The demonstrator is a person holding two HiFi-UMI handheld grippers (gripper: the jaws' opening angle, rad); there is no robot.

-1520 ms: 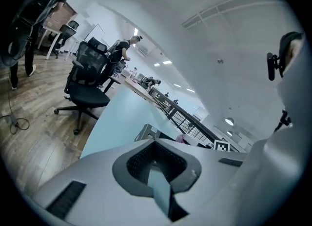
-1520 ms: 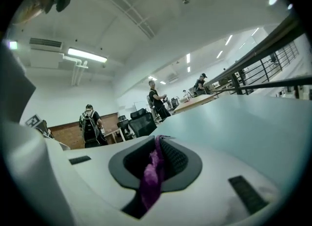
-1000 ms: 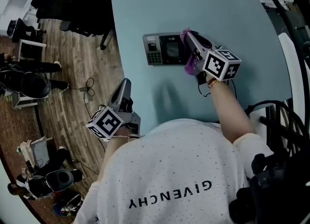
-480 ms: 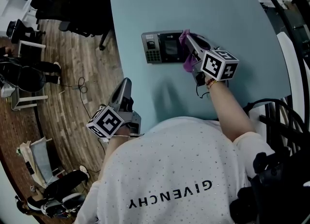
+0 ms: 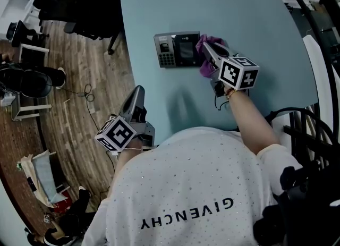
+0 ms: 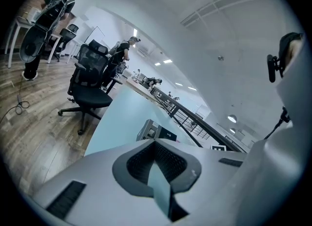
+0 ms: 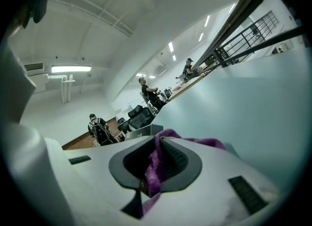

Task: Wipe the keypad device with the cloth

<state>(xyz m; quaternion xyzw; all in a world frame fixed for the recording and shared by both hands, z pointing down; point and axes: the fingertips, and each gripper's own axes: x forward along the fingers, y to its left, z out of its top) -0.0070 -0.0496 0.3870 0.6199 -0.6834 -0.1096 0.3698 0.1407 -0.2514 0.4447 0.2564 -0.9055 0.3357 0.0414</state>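
As our right gripper [image 5: 204,43] pinches the purple cloth [image 5: 209,54], the dark keypad device [image 5: 178,50] lies 9-to-3 o'clock, keys toward 9; our left gripper [image 5: 139,90] is closed, empty.

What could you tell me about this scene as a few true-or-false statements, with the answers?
1. The right tongs are clamped on a purple cloth. True.
2. The cloth covers the number keys of the grey keypad device. False: it sits at the opposite end; the keys are uncovered.
3. The left tongs steady the device. False: they are shut, empty and well apart from it.
4. The device lies on a pale blue table. True.
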